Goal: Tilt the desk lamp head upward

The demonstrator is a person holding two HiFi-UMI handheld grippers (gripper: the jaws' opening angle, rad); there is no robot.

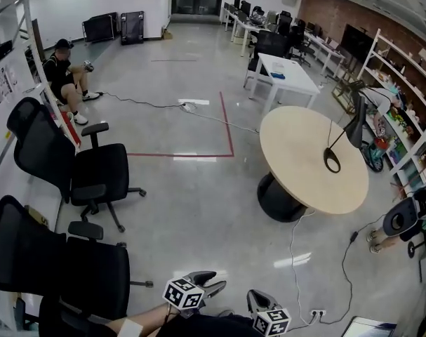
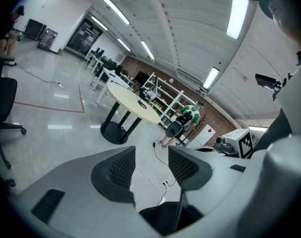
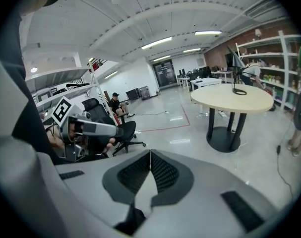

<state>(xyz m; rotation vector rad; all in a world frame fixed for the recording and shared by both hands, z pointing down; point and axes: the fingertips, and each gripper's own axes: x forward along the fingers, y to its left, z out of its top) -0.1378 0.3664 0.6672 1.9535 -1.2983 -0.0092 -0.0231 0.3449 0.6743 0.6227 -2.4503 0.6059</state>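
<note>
- Two jaw states: left gripper (image 2: 151, 165) is gaping open, right gripper (image 3: 150, 163) is pinching shut (both empty).
- Desk lamp (image 1: 355, 126) is standing on round table (image 1: 297, 153), frame right.

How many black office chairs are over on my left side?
2: the farther chair at mid-left, and the nearer chair at the lower left. Another may be cut off at the bottom edge.

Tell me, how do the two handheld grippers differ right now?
The left gripper has its jaws apart, nothing between them; the right gripper has its jaws shut together, empty. In the head view the left gripper sits higher than the right gripper. Both are grey and far from the desk lamp.
</note>
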